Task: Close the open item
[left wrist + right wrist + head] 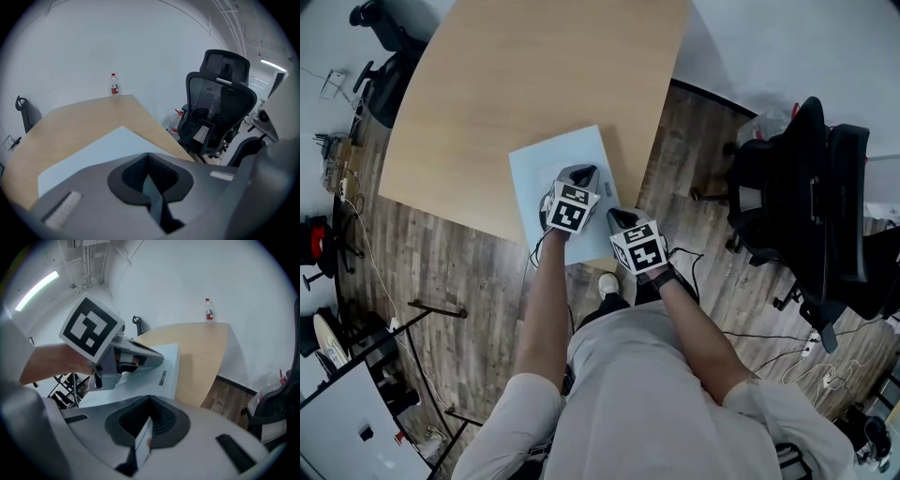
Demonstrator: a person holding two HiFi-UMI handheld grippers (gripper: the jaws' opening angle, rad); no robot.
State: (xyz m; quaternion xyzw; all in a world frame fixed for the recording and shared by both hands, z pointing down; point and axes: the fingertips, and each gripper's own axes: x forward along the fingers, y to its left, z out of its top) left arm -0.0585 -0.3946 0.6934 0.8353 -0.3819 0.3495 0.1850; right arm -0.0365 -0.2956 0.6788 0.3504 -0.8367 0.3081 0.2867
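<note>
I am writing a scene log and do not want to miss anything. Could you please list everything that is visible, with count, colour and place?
table: one, light wood, middle of the head view
flat slab: one, pale blue, lying on the table by its near edge
bottle: one, clear with red cap, far corner of the table
office chair: one, black, right of the table
floor: one, dark wood planks, around the table
left gripper: one, grey, jaws together, over the slab
right gripper: one, grey, jaws together, at the slab's near right corner
forearms: two, bare, behind the grippers
</note>
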